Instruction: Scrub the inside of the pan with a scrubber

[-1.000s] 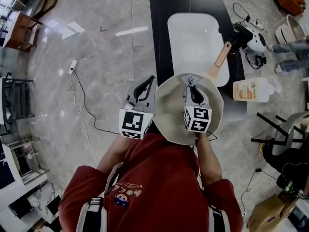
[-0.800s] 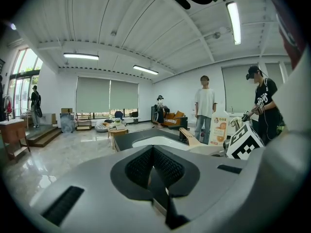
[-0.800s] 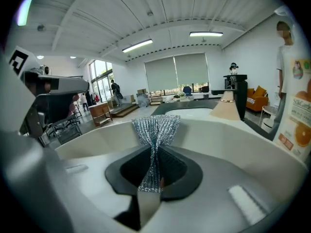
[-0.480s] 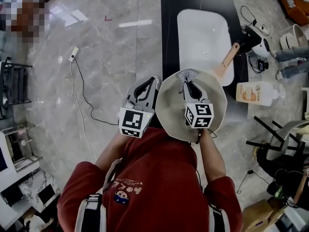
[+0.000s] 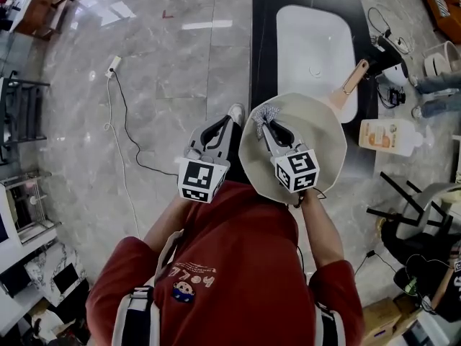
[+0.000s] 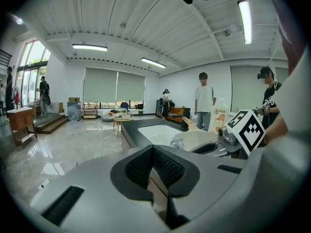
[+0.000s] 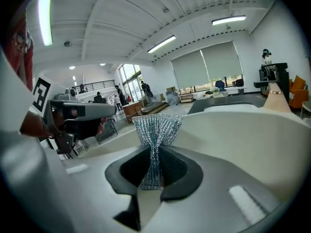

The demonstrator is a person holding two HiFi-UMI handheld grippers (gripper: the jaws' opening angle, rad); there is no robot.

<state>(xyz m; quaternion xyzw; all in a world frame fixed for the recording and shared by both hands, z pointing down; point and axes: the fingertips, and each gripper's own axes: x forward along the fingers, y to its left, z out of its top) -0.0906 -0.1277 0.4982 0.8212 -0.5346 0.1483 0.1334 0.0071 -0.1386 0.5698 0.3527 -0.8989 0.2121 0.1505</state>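
Observation:
A cream pan with a wooden handle sits at the near end of the black counter, in front of the white sink. My right gripper reaches into the pan and is shut on a silver mesh scrubber, which lies at the pan's far left rim. In the right gripper view the scrubber fans out above the pinched jaws over the pan's inner wall. My left gripper hangs just left of the pan, shut and empty.
A soap bottle lies right of the pan on the counter's edge. A cable runs across the marble floor on the left. Black chair legs stand at the right. People stand beyond the counter.
The right gripper has swung the scrubber from the far middle of the pan toward its left rim. The left gripper stays beside the pan. The head view has shifted.

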